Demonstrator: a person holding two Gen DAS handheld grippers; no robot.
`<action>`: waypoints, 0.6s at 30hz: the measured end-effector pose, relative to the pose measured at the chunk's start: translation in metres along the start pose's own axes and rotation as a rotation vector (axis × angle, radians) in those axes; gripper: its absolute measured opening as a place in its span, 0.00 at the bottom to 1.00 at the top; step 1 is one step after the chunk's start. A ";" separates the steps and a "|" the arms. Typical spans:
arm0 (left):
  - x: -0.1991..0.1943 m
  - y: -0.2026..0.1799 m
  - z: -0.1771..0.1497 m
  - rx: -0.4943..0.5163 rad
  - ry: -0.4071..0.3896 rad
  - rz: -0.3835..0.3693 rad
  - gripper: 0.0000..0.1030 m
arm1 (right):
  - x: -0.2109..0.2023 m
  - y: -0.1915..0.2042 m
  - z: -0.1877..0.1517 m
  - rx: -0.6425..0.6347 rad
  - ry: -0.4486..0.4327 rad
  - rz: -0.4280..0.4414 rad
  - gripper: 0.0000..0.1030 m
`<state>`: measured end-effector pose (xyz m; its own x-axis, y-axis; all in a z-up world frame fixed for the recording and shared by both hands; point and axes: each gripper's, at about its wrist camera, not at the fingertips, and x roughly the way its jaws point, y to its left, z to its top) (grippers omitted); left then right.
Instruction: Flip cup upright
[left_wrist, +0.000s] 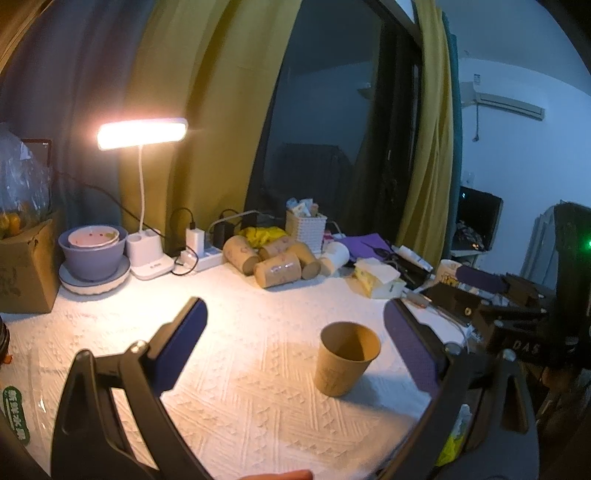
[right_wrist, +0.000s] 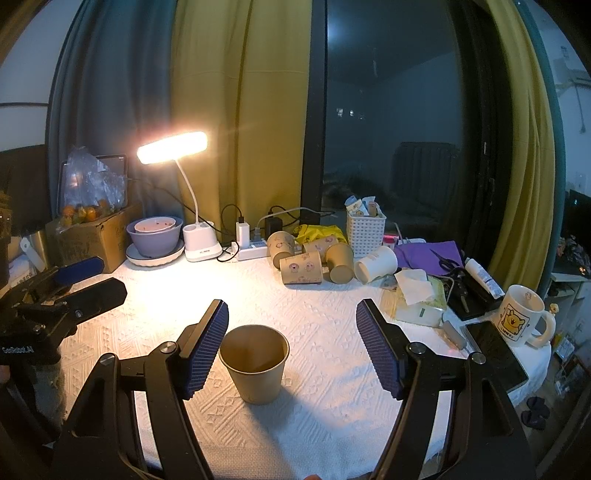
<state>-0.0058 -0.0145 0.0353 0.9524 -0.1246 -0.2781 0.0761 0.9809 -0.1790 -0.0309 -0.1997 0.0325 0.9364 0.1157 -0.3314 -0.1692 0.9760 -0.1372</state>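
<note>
A brown paper cup (left_wrist: 345, 357) stands upright, mouth up, on the white tablecloth (left_wrist: 240, 387). In the left wrist view it sits between the fingers, nearer the right one. My left gripper (left_wrist: 295, 317) is open and empty. In the right wrist view the cup (right_wrist: 255, 363) stands between the fingers, close beside the left pad without visible contact. My right gripper (right_wrist: 291, 317) is open and empty. The left gripper's body (right_wrist: 62, 295) shows at the left edge of the right wrist view.
Several paper cups (right_wrist: 306, 260) lie on their sides at the back, with a white cup (right_wrist: 375, 264). A lit desk lamp (right_wrist: 173, 147), bowls (right_wrist: 155, 234), a power strip (right_wrist: 251, 251), a white basket (right_wrist: 365, 230), tissues (right_wrist: 417, 295), a yellow-print mug (right_wrist: 522, 317) and a phone (right_wrist: 495, 350) surround them.
</note>
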 end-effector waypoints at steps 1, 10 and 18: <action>0.000 0.000 0.000 0.000 0.000 0.000 0.94 | 0.000 0.000 0.000 -0.001 0.000 0.001 0.73; 0.000 0.000 0.000 -0.001 0.001 0.001 0.94 | 0.000 0.001 -0.001 -0.001 0.000 0.001 0.73; 0.000 0.000 0.000 0.001 0.000 0.003 0.94 | 0.000 0.001 -0.002 -0.001 0.001 0.002 0.73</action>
<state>-0.0055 -0.0148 0.0353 0.9525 -0.1222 -0.2789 0.0741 0.9814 -0.1770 -0.0313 -0.1989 0.0305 0.9359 0.1173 -0.3322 -0.1710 0.9756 -0.1374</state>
